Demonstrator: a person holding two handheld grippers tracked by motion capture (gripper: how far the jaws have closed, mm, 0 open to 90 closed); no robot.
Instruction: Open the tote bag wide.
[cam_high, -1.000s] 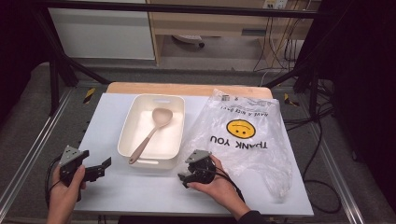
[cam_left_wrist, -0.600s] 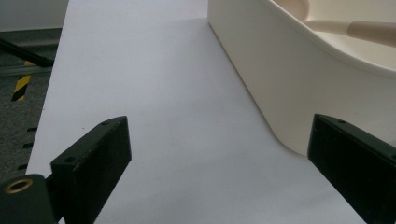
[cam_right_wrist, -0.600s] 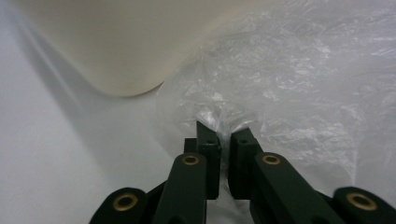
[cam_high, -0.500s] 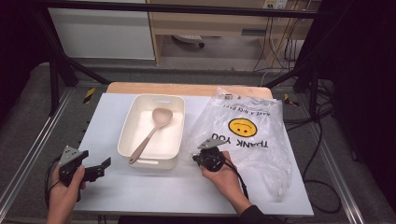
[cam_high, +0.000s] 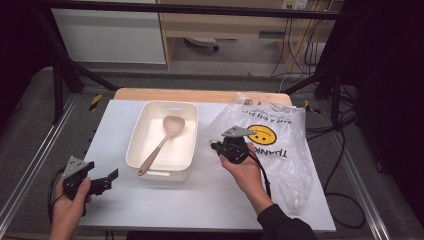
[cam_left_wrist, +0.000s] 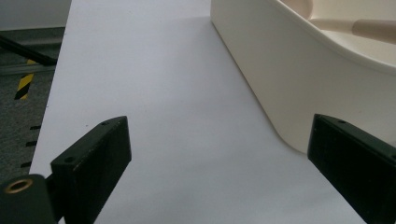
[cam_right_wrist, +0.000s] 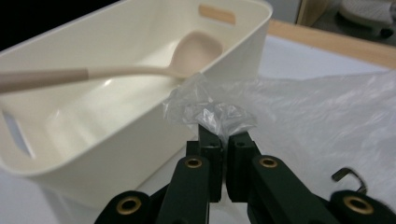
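The right gripper (cam_high: 216, 145) has its jaws pinched on a crumpled fold of the clear plastic bag (cam_high: 280, 150), which lies on the white table (cam_high: 200, 200) just right of the cream bin (cam_high: 150, 145), its printed smiley face upward. The jaws have just been closing, with the film between them. The right gripper view shows the bunched plastic (cam_right_wrist: 208, 112) standing above the pressed-together jaws, right beside the bin's wall (cam_right_wrist: 140, 140) (little room on that side). The bag's far edge reaches the table's wooden strip (cam_high: 200, 95). A beige spoon (cam_high: 161, 142) lies diagonally in the bin. The left gripper (cam_high: 107, 180) hovers near the table's front left, jaws spread wide on nothing; its own view shows bare tabletop (cam_left_wrist: 163, 116) ahead and the bin's rounded corner (cam_left_wrist: 280, 84) close on its right.
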